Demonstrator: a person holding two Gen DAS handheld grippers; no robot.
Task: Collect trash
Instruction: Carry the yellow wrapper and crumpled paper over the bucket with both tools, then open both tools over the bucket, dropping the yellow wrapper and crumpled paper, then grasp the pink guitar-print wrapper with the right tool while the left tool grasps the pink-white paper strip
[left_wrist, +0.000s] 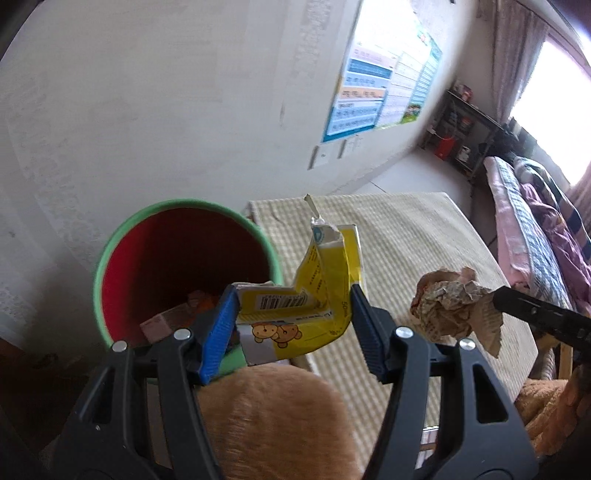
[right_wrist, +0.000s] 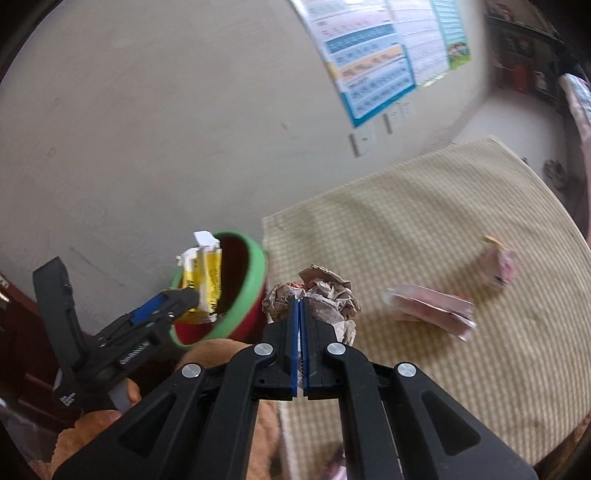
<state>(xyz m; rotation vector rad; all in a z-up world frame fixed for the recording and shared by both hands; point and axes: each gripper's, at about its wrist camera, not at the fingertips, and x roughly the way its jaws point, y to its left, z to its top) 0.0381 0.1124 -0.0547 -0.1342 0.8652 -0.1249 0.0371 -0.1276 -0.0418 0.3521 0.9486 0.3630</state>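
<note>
A: What does the left gripper hold now?

B: A crushed yellow cardboard drink carton with a bear printed on it. The two fingers are closed on it from both sides, and it hangs at the edge of the round red bin with a green rim, partly above the opening.

A: How will this carton handle, you think?

B: It looks empty and very light. The card is already bent and torn at the top, so I judge it soft; it can fold more under pressure. The folded corner in the middle seems the best place to hold, because there the material is doubled.

A: And the right gripper?

B: Its fingers are pressed almost together on a crumpled ball of brownish printed paper, above the near edge of the table with a beige checked cloth, just beside the bin.

A: Is this paper easy?

B: Light and springy, I believe. Only a fold is pinched, so it could slip out.

A: Other trash?

B: A pink flat wrapper and a small pink package lie on the cloth.
</note>
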